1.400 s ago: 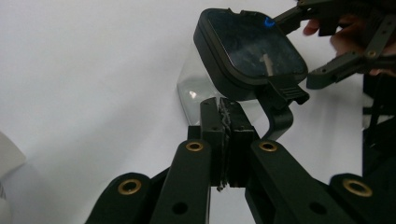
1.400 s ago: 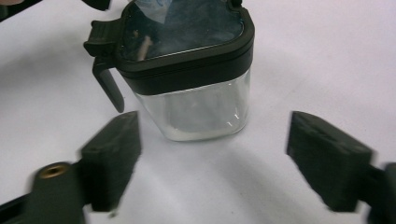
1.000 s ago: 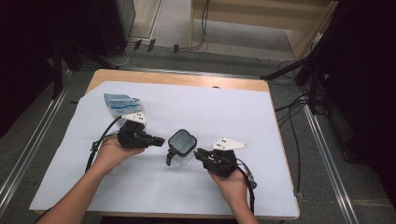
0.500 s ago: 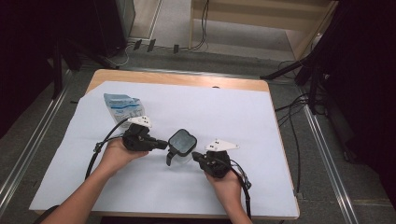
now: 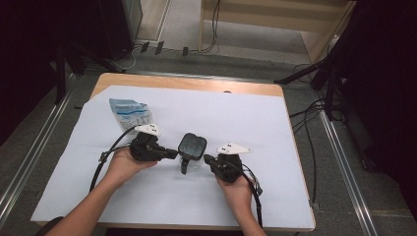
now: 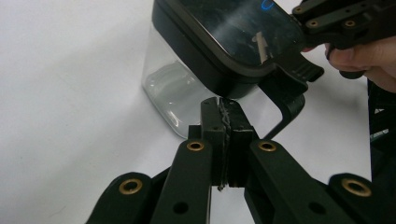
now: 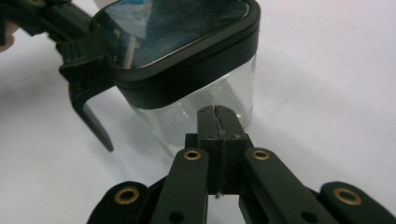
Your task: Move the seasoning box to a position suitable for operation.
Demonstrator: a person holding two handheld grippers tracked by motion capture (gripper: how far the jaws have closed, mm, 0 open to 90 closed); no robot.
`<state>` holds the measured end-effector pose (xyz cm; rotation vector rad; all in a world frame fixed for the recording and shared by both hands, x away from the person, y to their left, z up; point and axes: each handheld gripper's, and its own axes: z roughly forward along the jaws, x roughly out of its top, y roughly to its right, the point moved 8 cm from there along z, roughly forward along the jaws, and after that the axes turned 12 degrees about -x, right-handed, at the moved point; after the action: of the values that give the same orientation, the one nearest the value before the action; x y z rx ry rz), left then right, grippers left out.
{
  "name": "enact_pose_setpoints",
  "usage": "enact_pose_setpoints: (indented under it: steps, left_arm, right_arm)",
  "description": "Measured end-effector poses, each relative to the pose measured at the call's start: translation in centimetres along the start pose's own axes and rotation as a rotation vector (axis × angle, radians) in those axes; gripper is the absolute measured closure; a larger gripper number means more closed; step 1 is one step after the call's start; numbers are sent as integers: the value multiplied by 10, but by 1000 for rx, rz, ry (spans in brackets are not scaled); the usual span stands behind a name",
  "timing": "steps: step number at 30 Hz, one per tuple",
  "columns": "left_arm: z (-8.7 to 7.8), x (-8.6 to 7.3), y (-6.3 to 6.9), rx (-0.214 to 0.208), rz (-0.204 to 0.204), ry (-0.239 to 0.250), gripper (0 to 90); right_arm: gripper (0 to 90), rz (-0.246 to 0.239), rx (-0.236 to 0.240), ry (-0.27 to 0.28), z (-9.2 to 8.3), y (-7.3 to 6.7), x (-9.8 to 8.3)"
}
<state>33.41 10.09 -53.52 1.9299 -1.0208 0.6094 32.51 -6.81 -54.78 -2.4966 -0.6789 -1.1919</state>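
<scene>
high view is showing a clear container [image 5: 191, 156] with a black lid [image 5: 192, 145] sitting near the middle of a white sheet [image 5: 275, 128] that is covering the wooden surface [image 5: 187, 82], and a black latch [image 5: 184, 164] is hanging down off the lid on the side nearest the person. the left gripper [image 5: 172, 154] is lying in the person's left hand [image 5: 125, 164] just left of the container, pointing at it, and the right gripper [image 5: 207, 159] is sitting in the right hand [image 5: 236, 189] just right of it, pointing back the other way, so the container is standing between the two tips. left gripper view is showing its fingers [image 6: 212, 128] pressing flat together with nothing between them, the tip sitting right at the clear wall [image 6: 173, 91] below the lid [image 6: 229, 32]; whether it is actually touching the wall is hard to tell. right gripper view is showing the same thing from the other side: its fingers [image 7: 209, 130] are lying fully together and empty, the tip close against the clear wall [image 7: 224, 100] under the lid [image 7: 177, 28], with the latch [image 7: 88, 107] swinging free on the far side. a blue and white packet [image 5: 129, 112] is lying on the sheet well apart from the container, toward the far left corner, and a cable is trailing from each gripper toward the person.
</scene>
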Motion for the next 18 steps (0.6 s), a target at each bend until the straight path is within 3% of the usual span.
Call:
enact_pose_setpoints:
  steps: [8, 11, 15, 18]
  left_arm:
    - [8, 1, 8, -16, 20, -11, 892]
    - [4, 2, 6, 1, 18, -8, 892]
    - [-11, 3, -2, 20, -4, 44, 898]
    - [-10, 3, -8, 38, -18, 40, 898]
  right_arm:
    - [900, 16, -5, 10, 11, 9, 10]
    - [900, 31, 5, 18, 12, 10, 12]
    - [900, 28, 23, 28, 0, 5, 13]
    - [900, 12, 31, 25, -10, -5, 8]
